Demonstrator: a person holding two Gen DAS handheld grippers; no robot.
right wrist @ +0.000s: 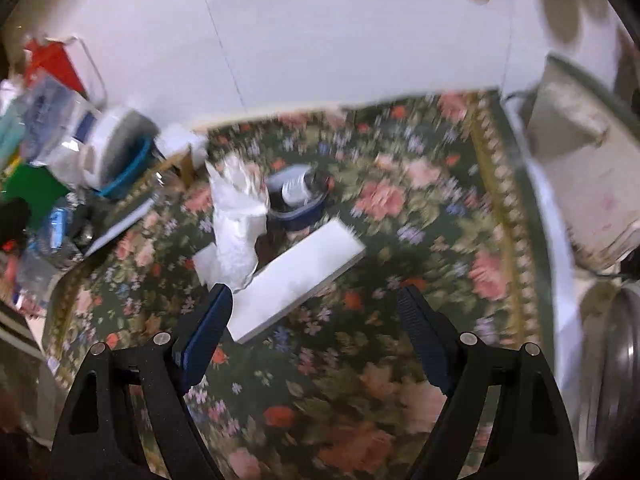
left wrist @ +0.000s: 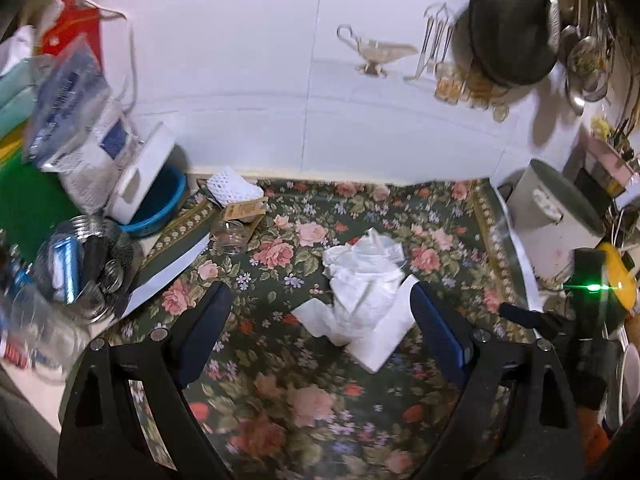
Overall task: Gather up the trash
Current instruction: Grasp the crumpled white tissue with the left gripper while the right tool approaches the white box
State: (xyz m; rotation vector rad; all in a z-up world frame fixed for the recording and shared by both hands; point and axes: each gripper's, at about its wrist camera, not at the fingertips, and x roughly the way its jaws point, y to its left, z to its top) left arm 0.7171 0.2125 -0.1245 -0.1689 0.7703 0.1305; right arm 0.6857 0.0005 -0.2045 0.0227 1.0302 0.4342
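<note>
Now the left gripper (left wrist: pixel 320 304) hangs over the crumpled white tissue (left wrist: pixel 362 280) on the floral bench (left wrist: pixel 280 400), fingers wide apart to straddle it. Right gripper (right wrist: pixel 314 304), fingers likewise spread and empty, hovers near the white box (right wrist: pixel 296 276), apparently waiting its turn.

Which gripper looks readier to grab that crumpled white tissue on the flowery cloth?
Probably the left gripper: it is open with the crumpled tissue right between its fingers. The right gripper is open too, but the tissue sits off to its left.
</note>
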